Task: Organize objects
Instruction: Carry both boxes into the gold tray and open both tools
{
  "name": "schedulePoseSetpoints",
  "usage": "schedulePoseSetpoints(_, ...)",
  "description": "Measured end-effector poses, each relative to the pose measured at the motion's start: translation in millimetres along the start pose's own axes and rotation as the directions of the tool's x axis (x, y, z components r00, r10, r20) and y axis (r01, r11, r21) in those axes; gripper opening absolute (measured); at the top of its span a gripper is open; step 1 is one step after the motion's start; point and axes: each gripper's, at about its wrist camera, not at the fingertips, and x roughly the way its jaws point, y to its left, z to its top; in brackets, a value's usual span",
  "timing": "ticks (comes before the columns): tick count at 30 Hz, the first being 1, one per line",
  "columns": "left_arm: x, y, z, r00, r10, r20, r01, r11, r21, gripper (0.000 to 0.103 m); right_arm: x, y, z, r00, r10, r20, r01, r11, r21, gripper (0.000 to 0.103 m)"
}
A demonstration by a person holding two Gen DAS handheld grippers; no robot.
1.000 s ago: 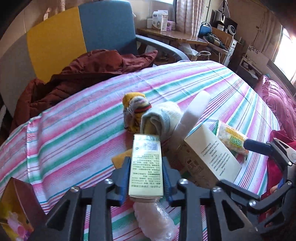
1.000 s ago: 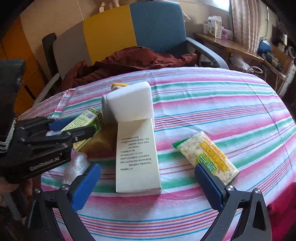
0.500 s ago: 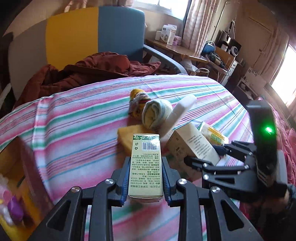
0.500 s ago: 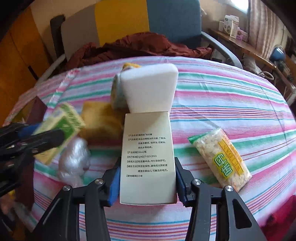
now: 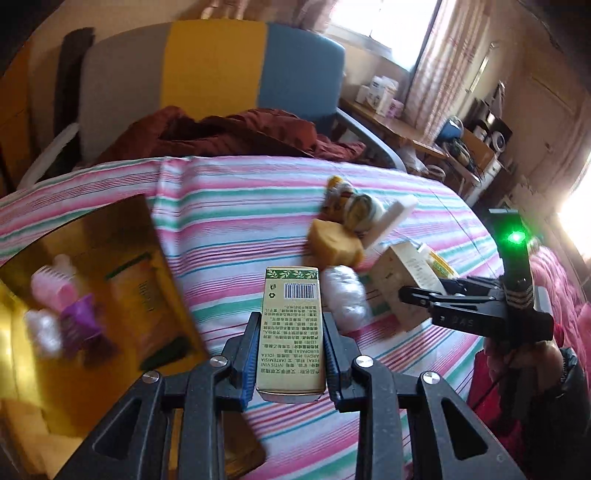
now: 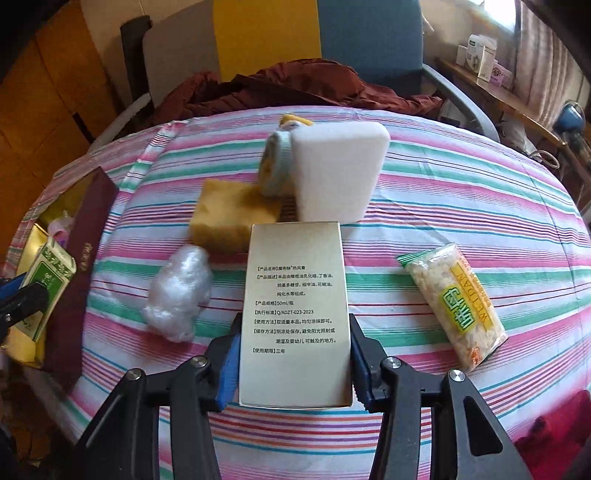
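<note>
The right gripper (image 6: pixel 293 363) has its blue pads pressed on both sides of a tall cream carton (image 6: pixel 295 306) printed with Chinese text; the jaws closed onto it within the last second. At ten o'clock from the carton lies a crumpled wad of clear plastic (image 6: pixel 179 291) — at two o'clock, a yellow-labelled snack packet (image 6: pixel 456 304). Beyond, at twelve, a yellow sponge (image 6: pixel 229 214), a rolled sock (image 6: pixel 275 162) and a white foam block (image 6: pixel 338 170) crowd together on the striped tablecloth (image 6: pixel 461 192). The left gripper (image 5: pixel 291 356) is clamped tight on a green-topped box (image 5: pixel 291 328), carried above the cloth beside an open gold-lined box (image 5: pixel 92 280) at nine o'clock, which holds pink and purple items, blurred. Farthest, a dark red garment (image 6: pixel 295 88) sits on a chair (image 6: pixel 369 33).
</note>
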Motion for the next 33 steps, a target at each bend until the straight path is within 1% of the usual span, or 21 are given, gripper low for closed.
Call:
schedulePoseSetpoints(8,-41.9,54.1,-20.8,0.996,0.073,0.057,-0.067,0.991,-0.114,0.03,-21.1,12.8,-11.4,1.0,0.003,0.029,-0.004,1.0,0.01,0.05)
schedulePoseSetpoints(13,-67.4,90.8,-35.4,0.989,0.116,0.091,-0.096,0.975,-0.202,0.03,-43.8,19.8,-20.1,0.997,0.011,0.081,-0.013,0.999,0.035,0.05)
schedulePoseSetpoints(16,-83.5,109.4,-43.5,0.983,0.142,0.113,-0.11,0.962,-0.25,0.03,-58.5,31.3,-24.5,0.993,0.031,0.11,-0.035,0.999,0.033,0.05)
schedulePoseSetpoints(20,-99.3,128.8,-53.8,0.976,0.173,0.13,-0.129,0.947,-0.295,0.03,-74.1,58.1,-24.5,0.987,0.076,0.144,-0.077,0.997,-0.003,0.05)
schedulePoseSetpoints(25,-113.1,146.1,-64.1,0.963,0.231,0.142,-0.172,0.926,-0.337,0.03,-81.1,110.2,-20.9,0.974,0.166,0.152,-0.154,0.984,-0.087,0.05)
schedulePoseSetpoints(30,-124.2,154.2,-65.2,0.936,0.317,0.152,-0.253,0.907,-0.336,0.03,-73.2,169.1,-14.7,0.963,0.241,0.123,-0.218,0.96,-0.177,0.05)
schedulePoseSetpoints(33,-130.6,152.2,-66.6,0.915,0.365,0.173,-0.301,0.902,-0.309,0.03,-65.8,196.9,-12.6,0.958,0.27,0.099,-0.243,0.945,-0.22,0.05)
